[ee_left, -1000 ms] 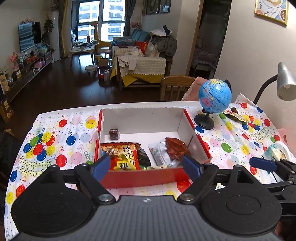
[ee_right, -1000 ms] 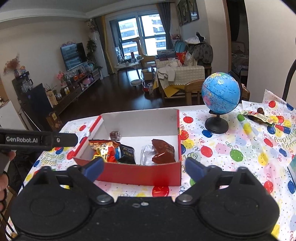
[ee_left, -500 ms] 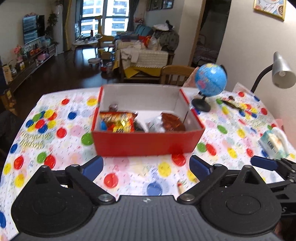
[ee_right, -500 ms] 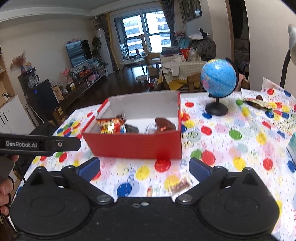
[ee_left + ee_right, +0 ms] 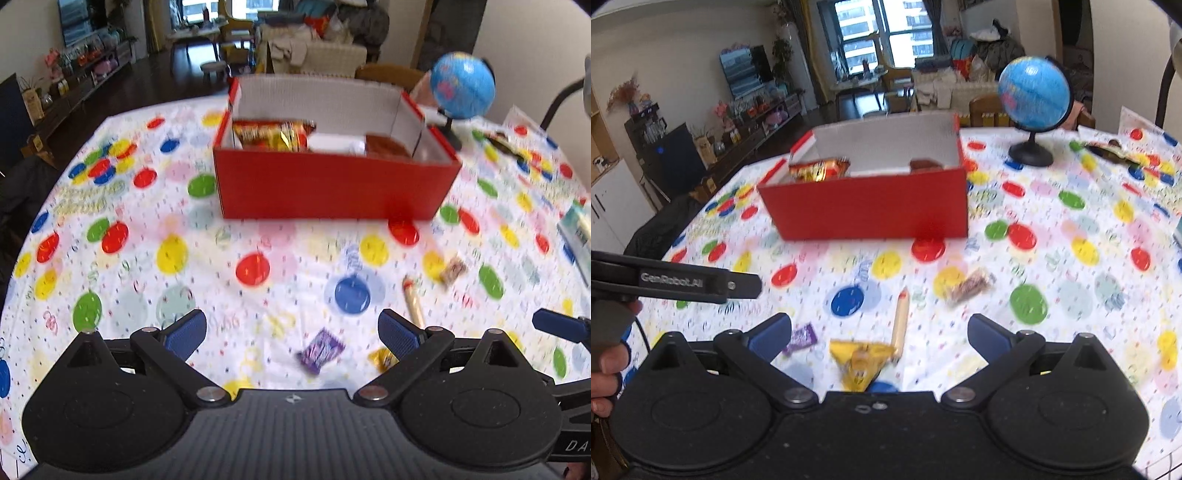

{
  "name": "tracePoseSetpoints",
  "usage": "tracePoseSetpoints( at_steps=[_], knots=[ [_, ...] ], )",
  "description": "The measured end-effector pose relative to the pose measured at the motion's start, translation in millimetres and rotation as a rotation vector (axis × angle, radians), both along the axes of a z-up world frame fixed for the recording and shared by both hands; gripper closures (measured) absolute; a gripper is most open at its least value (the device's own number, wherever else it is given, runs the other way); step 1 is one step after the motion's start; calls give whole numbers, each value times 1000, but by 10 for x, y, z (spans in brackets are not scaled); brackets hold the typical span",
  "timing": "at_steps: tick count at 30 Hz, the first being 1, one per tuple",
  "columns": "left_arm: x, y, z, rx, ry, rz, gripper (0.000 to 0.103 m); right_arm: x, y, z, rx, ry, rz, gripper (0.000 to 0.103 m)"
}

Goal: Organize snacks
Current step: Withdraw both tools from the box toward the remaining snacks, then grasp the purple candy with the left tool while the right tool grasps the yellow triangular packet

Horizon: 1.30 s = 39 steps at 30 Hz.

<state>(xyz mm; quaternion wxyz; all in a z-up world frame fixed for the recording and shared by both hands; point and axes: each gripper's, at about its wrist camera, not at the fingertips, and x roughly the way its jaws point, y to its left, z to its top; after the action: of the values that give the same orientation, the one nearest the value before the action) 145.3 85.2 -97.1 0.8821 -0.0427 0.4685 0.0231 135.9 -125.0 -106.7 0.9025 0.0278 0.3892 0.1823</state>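
both grippers are sitting lower and further back from the red box (image 5: 332, 184) than a second ago, so loose snacks near the table's (image 5: 122, 266) front edge are now showing.

through the left wrist camera, the left gripper (image 5: 291, 328) is standing wide with nothing between its pads. a purple candy (image 5: 320, 350) is lying just ahead of it, a yellow wrapper (image 5: 383, 359) is peeking out beside the right-hand pad, and a sausage stick (image 5: 413, 302) and a small brown bar (image 5: 453, 270) are lying further toward the right edge. the box is holding an orange snack bag (image 5: 273, 134) and is sitting toward the back edge, with a globe (image 5: 463, 90) off its right corner.

through the right wrist camera, the right gripper (image 5: 879, 332) is also gaping empty, hovering over the yellow wrapper (image 5: 860, 363), which is touching the sausage stick (image 5: 900, 321). the purple candy (image 5: 800, 338) is sitting by its left pad.

my worry: the two tools are crowding one cluster, so they may be bumping each other, or a closing pad may be catching two snacks at once and flicking one off the front edge.
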Motion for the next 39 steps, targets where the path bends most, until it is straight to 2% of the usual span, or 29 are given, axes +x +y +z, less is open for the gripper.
tracePoseSetpoints(
  at_steps=[6,11,14,21,25,33,36,39],
  knots=[
    [21,6,-268,0,64,-24,3,-22,126,-199,-30,42,26,4],
    [79,-24,-457,6,112,-80,3,22,198,-334,-50,76,29,9],
    [109,-51,-530,51,108,-104,3,41,253,-417,-69,96,39,14],
    [217,-52,-689,35,155,-153,3,101,326,-549,-84,136,42,17],
    [259,-79,-726,51,148,-182,4,138,353,-604,-92,150,40,23],
    [302,-114,-815,49,155,-216,20,201,394,-695,-101,170,35,38],
    [304,-115,-844,51,154,-211,22,220,426,-719,-108,171,44,45],
    [298,-108,-838,46,152,-213,23,228,449,-735,-109,174,50,47]
  ],
)
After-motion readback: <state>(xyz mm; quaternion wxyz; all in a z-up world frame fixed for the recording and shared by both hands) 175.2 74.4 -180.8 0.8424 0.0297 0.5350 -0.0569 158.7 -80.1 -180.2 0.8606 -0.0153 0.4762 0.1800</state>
